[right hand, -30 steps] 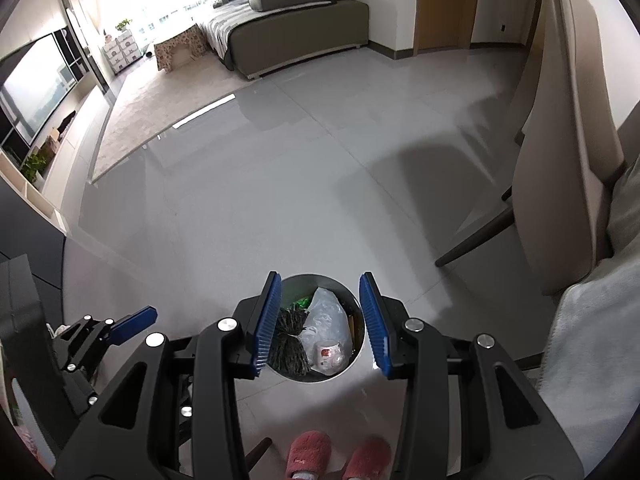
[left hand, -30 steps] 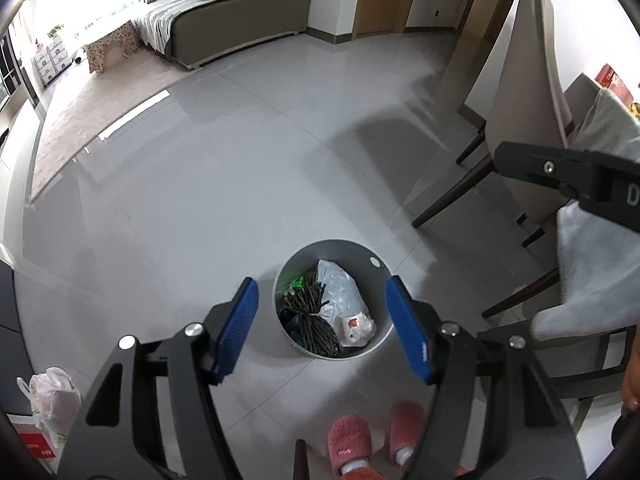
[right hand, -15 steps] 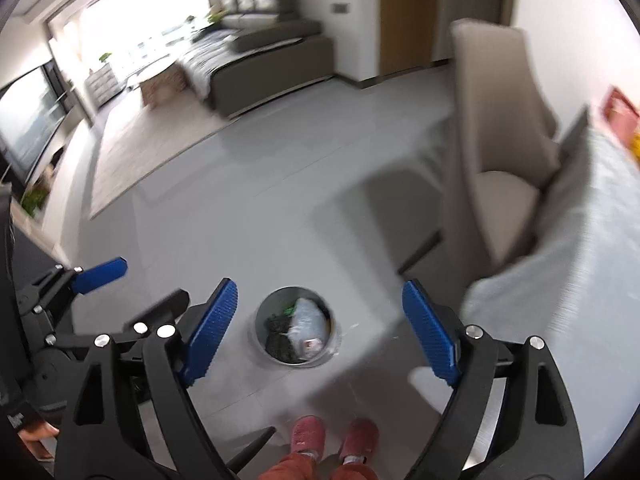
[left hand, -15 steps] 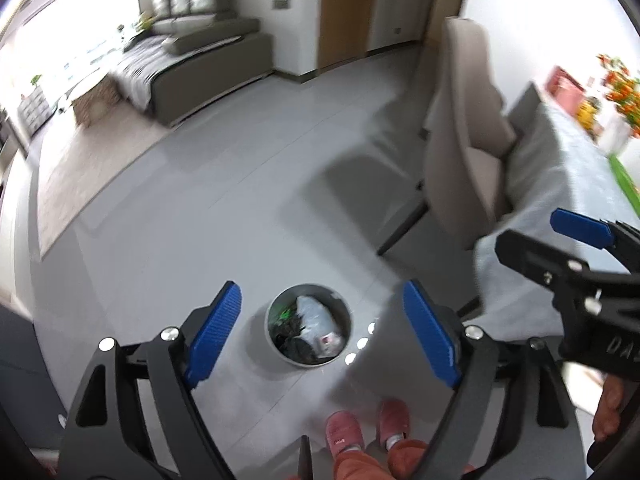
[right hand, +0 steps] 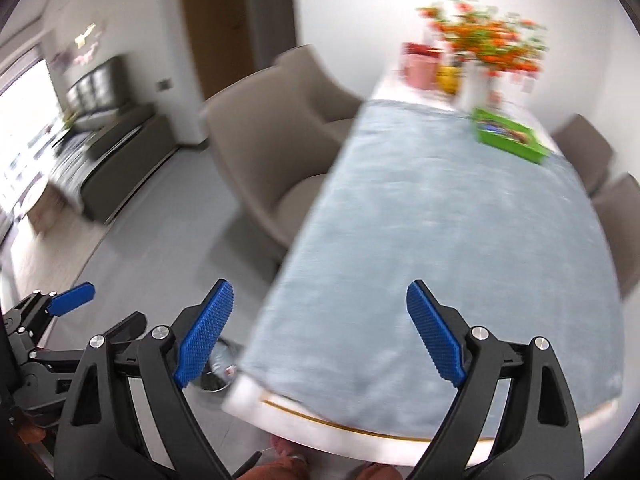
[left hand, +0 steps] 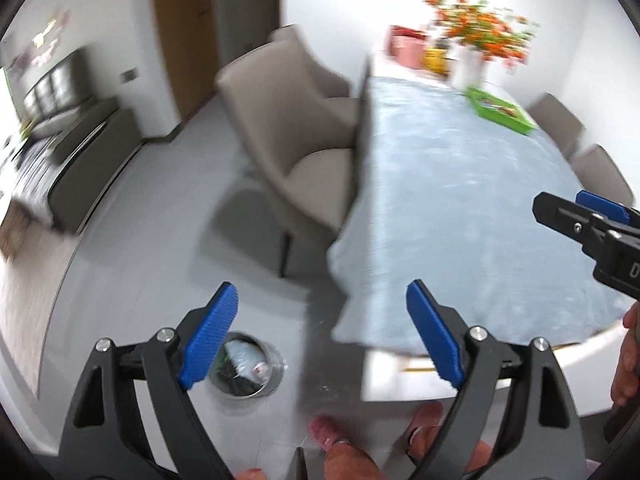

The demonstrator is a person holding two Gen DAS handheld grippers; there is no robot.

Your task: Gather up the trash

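Note:
The round grey trash bin (left hand: 276,365) stands on the floor at the lower left of the left wrist view, with a white plastic bag (left hand: 242,354) and dark scraps inside. My left gripper (left hand: 322,292) hangs high above the floor beside the bin, its jaws opening with nothing between them. My right gripper (right hand: 319,288) is over the near end of the table (right hand: 440,240), its jaws opening too and bare. The bin (right hand: 216,378) is mostly hidden behind a finger and the table edge in the right wrist view. Both views are blurred.
A blue-grey cloth covers the table (left hand: 440,200). At its far end are a green tray (left hand: 500,110), orange flowers (left hand: 480,28) and boxes. Beige chairs (left hand: 288,120) line the sides. The person's pink slippers (left hand: 326,432) are near the bin. A dark sofa (left hand: 60,120) stands far left.
Both grippers have risen and swung right, from directly over the bin toward the table. Their jaws have widened. The bin has slid to the lower left of both views.

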